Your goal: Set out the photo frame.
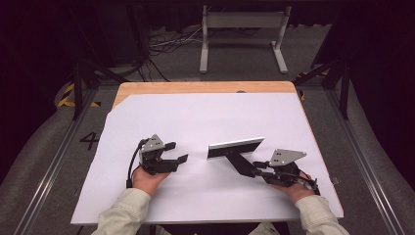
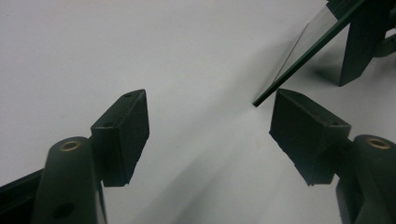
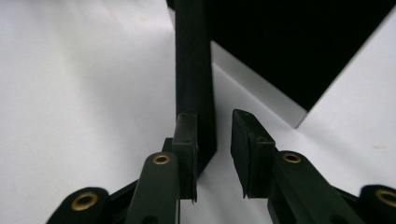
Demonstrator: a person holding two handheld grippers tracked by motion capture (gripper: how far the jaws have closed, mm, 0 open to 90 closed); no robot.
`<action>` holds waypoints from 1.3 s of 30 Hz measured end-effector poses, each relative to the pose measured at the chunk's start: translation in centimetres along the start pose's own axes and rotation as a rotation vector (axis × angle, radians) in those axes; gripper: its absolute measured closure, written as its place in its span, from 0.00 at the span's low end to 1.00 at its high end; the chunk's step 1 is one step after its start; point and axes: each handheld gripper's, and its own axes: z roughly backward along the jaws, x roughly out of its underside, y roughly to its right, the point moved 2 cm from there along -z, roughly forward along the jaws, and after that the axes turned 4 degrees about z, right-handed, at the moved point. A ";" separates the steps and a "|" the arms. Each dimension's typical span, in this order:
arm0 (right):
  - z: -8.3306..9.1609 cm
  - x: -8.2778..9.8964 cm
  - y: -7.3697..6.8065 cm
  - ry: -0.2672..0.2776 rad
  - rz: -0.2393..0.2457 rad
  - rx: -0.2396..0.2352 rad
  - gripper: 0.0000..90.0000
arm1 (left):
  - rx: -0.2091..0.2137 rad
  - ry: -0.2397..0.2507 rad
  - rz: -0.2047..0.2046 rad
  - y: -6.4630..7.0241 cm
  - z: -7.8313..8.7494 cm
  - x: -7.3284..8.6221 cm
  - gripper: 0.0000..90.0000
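Wooden table [image 1: 200,87], topped by a large white sheet [image 1: 195,122] that covers almost all of it; a wood strip shows along the far edge.

On the sheet, right of centre: a flat black panel with a pale edge [image 1: 236,147], propped on its long edge and leaning, with a black stand leg [image 1: 241,163] running from its back toward the person's right hand. In the left gripper view the panel [image 2: 308,51] shows as a thin slab, its lower corner on the sheet, the leg [image 2: 362,42] behind it.

Right gripper [image 1: 260,170], held in the right hand [image 1: 293,188] near the sheet's near right area, points left at the leg. In the right gripper view the leg [image 3: 194,70] lies against the left jaw's inner face; the right jaw stands clear of it with a gap. Jaws partly apart, not pinching the leg: no grip.

Left gripper [image 1: 177,152], in the left hand [image 1: 147,178], left of centre, points right toward the panel. Jaws wide apart, nothing between them, just bare sheet [image 2: 205,154]. The panel's corner lies just beyond the right jaw tip, apart from it.
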 end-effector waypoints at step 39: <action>4.4 -0.6 2.4 0.076 -0.041 0.151 0.77 | 0.010 -0.093 -0.115 2.6 -4.2 -1.4 1.00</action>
